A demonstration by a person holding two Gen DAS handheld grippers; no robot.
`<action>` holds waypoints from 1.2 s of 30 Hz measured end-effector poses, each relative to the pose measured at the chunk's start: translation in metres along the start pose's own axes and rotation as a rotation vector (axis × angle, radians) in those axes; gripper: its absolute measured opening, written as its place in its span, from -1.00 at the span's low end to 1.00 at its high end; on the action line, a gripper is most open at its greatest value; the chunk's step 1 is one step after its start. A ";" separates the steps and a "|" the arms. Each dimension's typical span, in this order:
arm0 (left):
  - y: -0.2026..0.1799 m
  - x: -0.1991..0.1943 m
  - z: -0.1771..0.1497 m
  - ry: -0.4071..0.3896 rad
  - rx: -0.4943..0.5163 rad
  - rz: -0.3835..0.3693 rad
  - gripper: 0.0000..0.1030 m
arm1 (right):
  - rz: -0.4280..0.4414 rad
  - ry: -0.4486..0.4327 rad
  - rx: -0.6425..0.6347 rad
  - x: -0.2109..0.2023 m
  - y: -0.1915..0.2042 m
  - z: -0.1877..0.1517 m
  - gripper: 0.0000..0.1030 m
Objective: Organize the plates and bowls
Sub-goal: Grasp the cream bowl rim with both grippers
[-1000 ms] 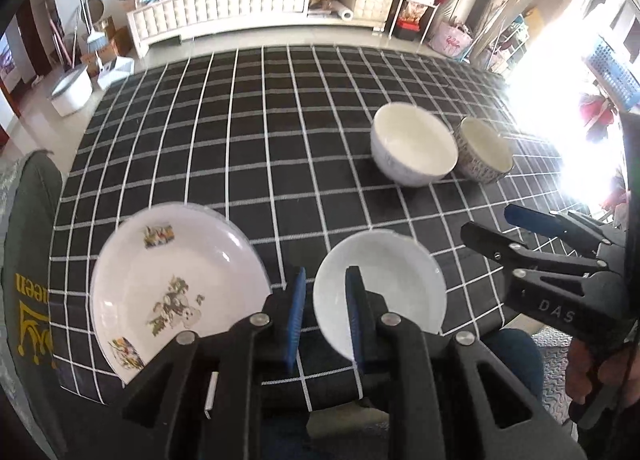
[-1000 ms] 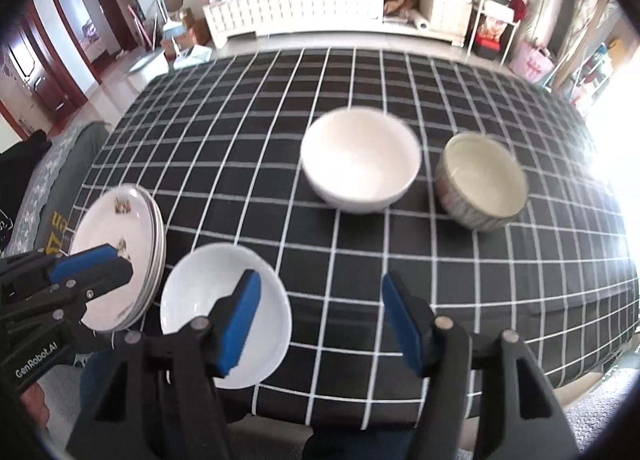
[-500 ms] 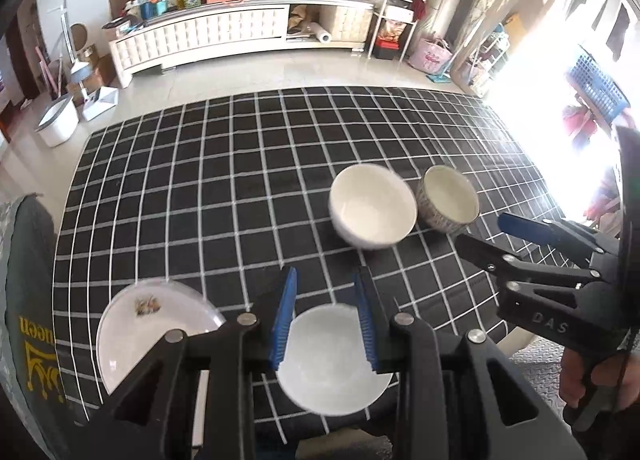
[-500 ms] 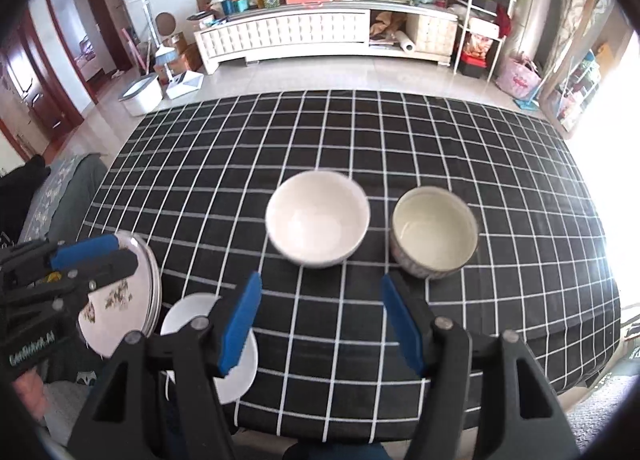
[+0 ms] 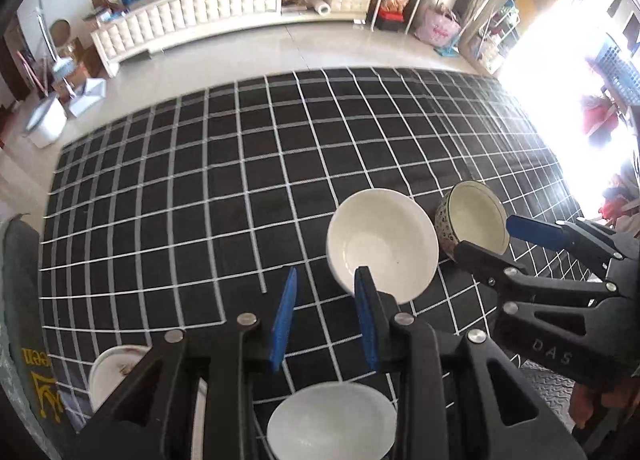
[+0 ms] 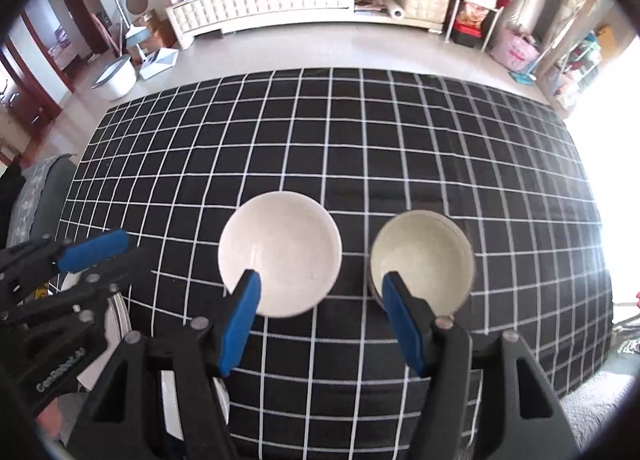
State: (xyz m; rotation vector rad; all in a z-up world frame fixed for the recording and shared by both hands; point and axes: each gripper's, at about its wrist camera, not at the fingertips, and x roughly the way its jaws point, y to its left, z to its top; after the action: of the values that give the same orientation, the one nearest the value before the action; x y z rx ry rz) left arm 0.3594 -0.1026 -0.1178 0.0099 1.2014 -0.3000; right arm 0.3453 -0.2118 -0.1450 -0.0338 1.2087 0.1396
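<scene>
Both grippers have drawn back toward the near edge since a second ago, so the whole checked tablecloth (image 6: 360, 163) now shows, and the small white dish (image 5: 332, 420) that sat just ahead of the left gripper (image 5: 326, 324) lies beneath its frame.

On the cloth, the decorated plate (image 5: 116, 360) sits at the near left corner, half hidden by the gripper frame. Next in size, the white bowl (image 6: 280, 256) stands upright near the middle, and just to its right, close but apart, the patterned bowl (image 6: 422, 258) stands upright too. The small white dish lies at the near edge, right of the plate.

The left gripper's jaws stand narrowly apart, with only cloth visible between its pads. The right gripper (image 6: 320, 320) hangs with its jaws wide apart and empty, one pad over each bowl's near rim in its own view.

Nothing looks stacked yet, so I judge the sorting is barely begun. Risks from here: the bowls sit so close that a jaw coming down on one rim could knock the other. The glazed rims look slippery, so a shallow pinch could let a bowl tip out. The plate and dish lie at the table edge, where a nudge could send them off.
</scene>
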 end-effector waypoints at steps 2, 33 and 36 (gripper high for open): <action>0.001 0.013 0.005 0.021 -0.001 -0.001 -0.47 | -0.004 0.012 0.019 0.009 -0.004 0.003 0.30; -0.001 0.087 0.006 0.101 0.045 -0.017 -0.90 | 0.057 0.178 0.064 0.070 -0.028 0.007 -0.82; -0.005 0.090 0.005 0.107 0.056 -0.006 -0.90 | 0.048 0.168 0.057 0.067 -0.033 0.000 -0.82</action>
State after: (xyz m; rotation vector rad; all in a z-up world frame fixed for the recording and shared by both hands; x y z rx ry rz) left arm 0.3925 -0.1283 -0.1974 0.0722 1.2989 -0.3418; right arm 0.3725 -0.2386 -0.2090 0.0344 1.3814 0.1467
